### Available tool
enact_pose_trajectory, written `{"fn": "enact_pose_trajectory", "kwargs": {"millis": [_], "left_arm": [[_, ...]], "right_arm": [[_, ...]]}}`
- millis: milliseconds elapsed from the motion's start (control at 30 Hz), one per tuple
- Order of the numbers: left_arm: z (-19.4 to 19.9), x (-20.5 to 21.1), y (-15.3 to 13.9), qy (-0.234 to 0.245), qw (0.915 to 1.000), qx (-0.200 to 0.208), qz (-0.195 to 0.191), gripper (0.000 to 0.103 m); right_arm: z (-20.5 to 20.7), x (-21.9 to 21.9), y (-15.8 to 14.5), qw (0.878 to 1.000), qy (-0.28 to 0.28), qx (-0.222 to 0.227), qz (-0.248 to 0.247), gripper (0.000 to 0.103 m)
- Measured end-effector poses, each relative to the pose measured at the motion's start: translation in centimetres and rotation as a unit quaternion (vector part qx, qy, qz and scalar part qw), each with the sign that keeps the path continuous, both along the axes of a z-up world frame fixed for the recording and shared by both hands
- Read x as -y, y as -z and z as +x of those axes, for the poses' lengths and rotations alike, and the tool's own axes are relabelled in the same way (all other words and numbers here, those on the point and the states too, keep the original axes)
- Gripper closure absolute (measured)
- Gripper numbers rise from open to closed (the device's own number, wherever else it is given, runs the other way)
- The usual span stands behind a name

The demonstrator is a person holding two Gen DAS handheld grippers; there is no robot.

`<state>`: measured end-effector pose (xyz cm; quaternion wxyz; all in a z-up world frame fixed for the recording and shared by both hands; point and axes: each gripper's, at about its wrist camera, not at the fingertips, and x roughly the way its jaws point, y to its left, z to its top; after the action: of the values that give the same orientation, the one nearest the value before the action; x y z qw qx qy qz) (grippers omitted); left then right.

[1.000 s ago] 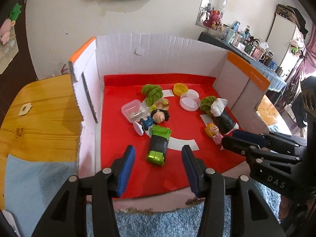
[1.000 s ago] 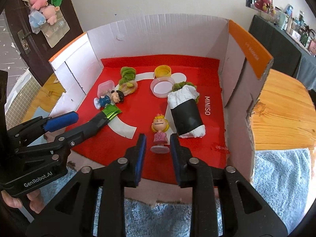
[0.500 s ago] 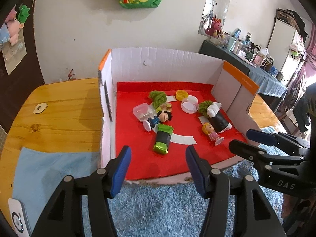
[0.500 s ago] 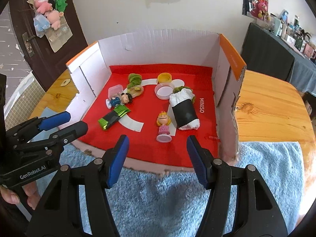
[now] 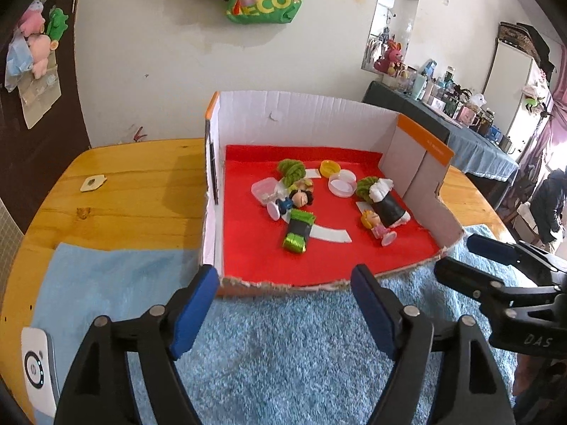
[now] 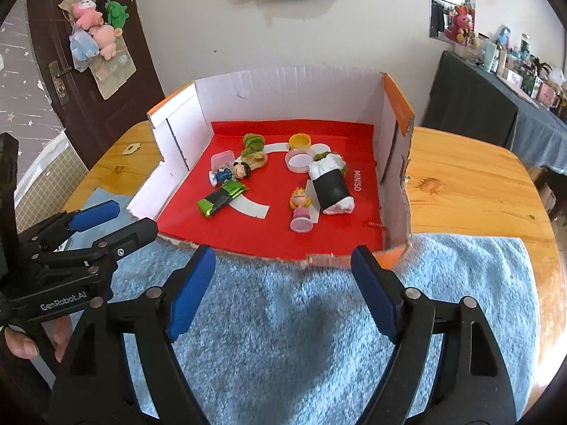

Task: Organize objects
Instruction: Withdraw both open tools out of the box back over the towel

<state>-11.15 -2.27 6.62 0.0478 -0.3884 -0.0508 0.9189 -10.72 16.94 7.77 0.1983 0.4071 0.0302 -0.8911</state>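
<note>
Since the earlier frames, we had drawn both tools back out of the cardboard box (image 5: pixel 304 124) and over the blue towel (image 5: pixel 283 347), and their jaws had just been opening with nothing between them. At the far left of the left wrist view, a white device (image 5: pixel 35 372) lay at the towel's edge on the wooden counter (image 5: pixel 134 191). Our left hand-held gripper (image 5: pixel 283 311) hung above the towel with its blue pads spread wide and empty, short of the box's torn front edge. Inside, on the red liner (image 5: pixel 255 248), lay a clear plastic tub (image 5: pixel 264 191), a dark-haired figurine (image 5: pixel 296 202) touching it, a green yarn bundle (image 5: pixel 291 170) behind, and a green and black wrapped packet (image 5: pixel 299 228) in front of the figurine. Farther right sat a yellow cap (image 5: pixel 329 167), a round clear lid (image 5: pixel 342 184), a black and white roll (image 5: pixel 386 203) and, just beside it, a blonde figurine (image 5: pixel 377 226) on its side. Our right hand-held gripper (image 6: pixel 283 290) likewise stood wide and held nothing, over the towel before the box. In the right wrist view, fingers (image 6: pixel 21 347) showed beneath the left tool.
</note>
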Motion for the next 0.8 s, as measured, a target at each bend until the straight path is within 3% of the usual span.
{"fn": "enact_pose_trajectory", "kwargs": {"millis": [233, 567, 800], "left_arm": [[1.5, -0.3, 0.3, -0.002, 1.0000, -0.005, -0.004, 0.015], [3.7, -1.0, 1.0, 0.002, 0.9999, -0.008, -0.014, 0.000], [5.0, -1.3, 2.2, -0.008, 0.9996, -0.001, -0.027, 0.000]], "right_arm": [[1.8, -0.5, 0.2, 1.000, 0.003, -0.005, -0.005, 0.024], [4.0, -0.9, 1.2, 1.000, 0.010, -0.007, -0.010, 0.023], [5.1, -1.4, 2.3, 1.000, 0.019, -0.002, -0.012, 0.017]]}}
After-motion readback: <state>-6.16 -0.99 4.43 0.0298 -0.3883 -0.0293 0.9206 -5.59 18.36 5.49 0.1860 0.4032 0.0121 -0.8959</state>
